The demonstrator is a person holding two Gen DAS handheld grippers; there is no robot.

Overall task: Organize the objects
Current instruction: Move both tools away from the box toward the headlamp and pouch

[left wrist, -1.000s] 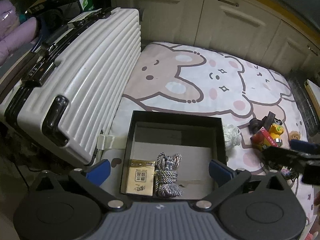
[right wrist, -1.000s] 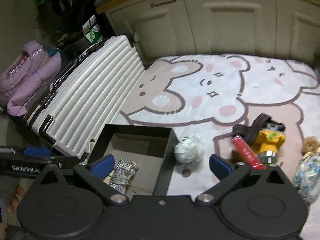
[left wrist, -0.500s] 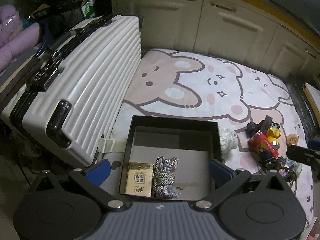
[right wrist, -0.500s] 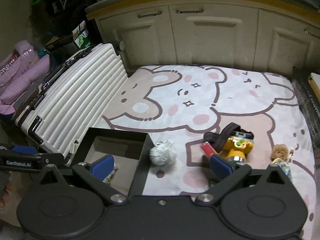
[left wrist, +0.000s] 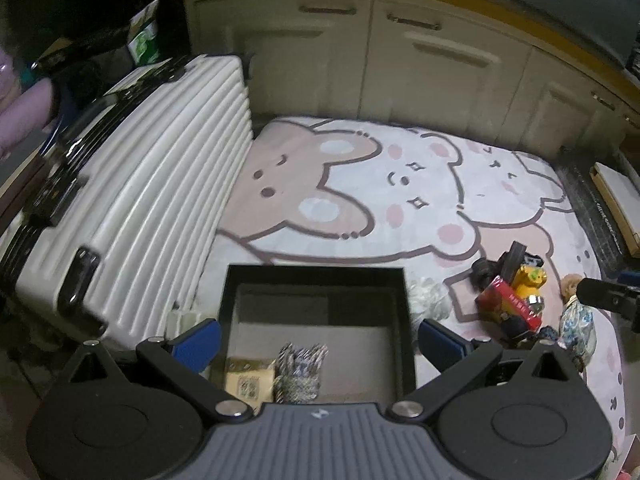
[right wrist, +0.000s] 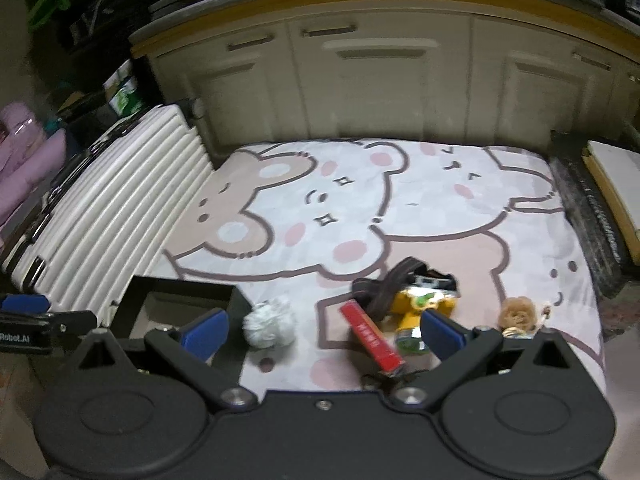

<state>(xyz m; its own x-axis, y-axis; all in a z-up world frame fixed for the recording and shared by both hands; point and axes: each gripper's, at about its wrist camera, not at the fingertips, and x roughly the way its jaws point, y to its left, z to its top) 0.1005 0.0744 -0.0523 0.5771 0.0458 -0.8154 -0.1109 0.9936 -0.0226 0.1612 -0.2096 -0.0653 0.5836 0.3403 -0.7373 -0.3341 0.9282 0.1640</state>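
Left gripper point(left wrist: 316, 336) spread wide, empty, over one black box point(left wrist: 406, 320) holding one card point(left wrist: 248, 376) and one rope bundle point(left wrist: 300, 368). Right gripper point(right wrist: 320, 330) also wide, empty, above one white ball point(right wrist: 268, 324), one red box point(right wrist: 370, 336), one yellow toy point(right wrist: 416, 306).

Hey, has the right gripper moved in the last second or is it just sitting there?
Yes. The open right gripper has pulled back and to the right: the black box slid toward the frame's left edge.
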